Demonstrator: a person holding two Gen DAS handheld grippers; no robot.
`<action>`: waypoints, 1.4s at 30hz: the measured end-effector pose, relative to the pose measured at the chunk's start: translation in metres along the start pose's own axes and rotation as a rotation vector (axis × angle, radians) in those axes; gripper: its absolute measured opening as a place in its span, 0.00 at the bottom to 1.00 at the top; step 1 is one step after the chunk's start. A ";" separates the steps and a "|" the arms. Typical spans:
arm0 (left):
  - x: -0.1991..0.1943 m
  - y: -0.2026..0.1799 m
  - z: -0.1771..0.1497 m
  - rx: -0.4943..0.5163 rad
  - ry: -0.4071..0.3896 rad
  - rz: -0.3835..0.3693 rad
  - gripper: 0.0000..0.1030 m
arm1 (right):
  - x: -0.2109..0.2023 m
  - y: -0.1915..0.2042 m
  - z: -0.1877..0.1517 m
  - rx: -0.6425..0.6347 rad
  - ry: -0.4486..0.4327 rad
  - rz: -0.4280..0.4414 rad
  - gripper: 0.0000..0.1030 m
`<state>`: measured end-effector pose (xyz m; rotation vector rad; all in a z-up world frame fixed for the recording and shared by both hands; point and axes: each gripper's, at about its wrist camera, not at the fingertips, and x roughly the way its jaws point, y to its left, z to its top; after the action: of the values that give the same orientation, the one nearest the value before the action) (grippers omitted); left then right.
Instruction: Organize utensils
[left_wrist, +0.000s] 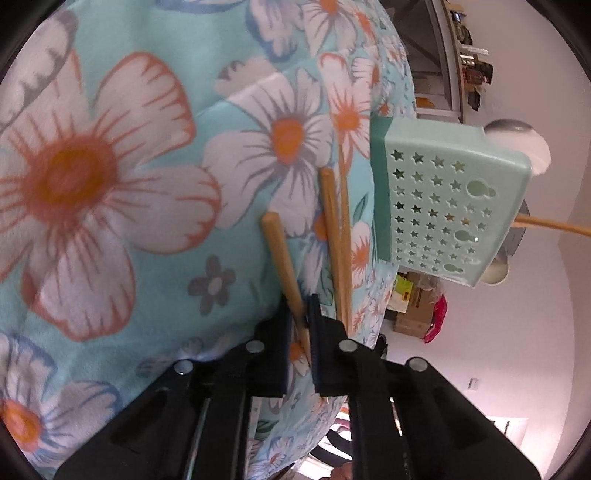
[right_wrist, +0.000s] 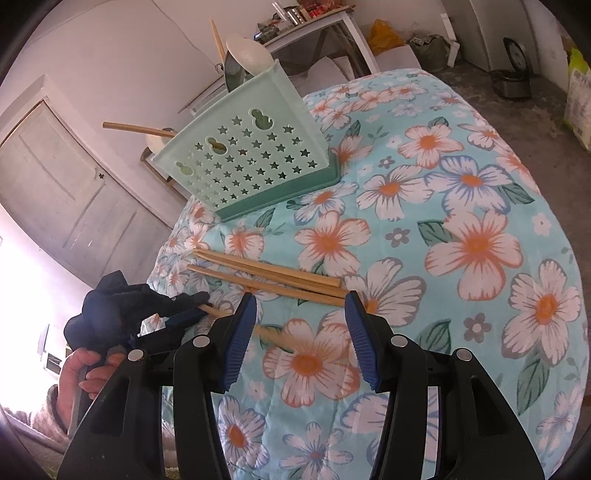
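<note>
My left claw (left_wrist: 301, 325) clenches round wooden chopstick (left_wrist: 282, 258); right claw (right_wrist: 301, 332) released above floral quilt (right_wrist: 461, 184), two sticks (right_wrist: 266, 275) just ahead.

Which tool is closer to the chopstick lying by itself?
Left. The left tool is shut on the lone chopstick. The right tool hangs open above the floral cloth, touching nothing.

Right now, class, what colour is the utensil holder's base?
Darker teal-green base under the pale mint holder; clearest in the right wrist view.
</note>
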<state>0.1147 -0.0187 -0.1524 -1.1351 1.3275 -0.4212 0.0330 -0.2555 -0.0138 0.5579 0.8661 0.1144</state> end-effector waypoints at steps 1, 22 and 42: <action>0.000 -0.001 0.001 0.008 0.006 0.002 0.08 | -0.001 0.000 0.000 0.000 -0.003 -0.002 0.47; -0.035 -0.008 -0.034 0.347 0.182 -0.033 0.08 | 0.015 0.039 0.004 -0.108 0.035 -0.006 0.47; -0.043 -0.023 -0.038 0.588 0.211 -0.253 0.05 | 0.058 0.043 0.039 -0.123 0.111 0.011 0.45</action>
<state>0.0767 -0.0104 -0.1044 -0.7718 1.1277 -1.0647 0.1053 -0.2168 -0.0114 0.4444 0.9574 0.2090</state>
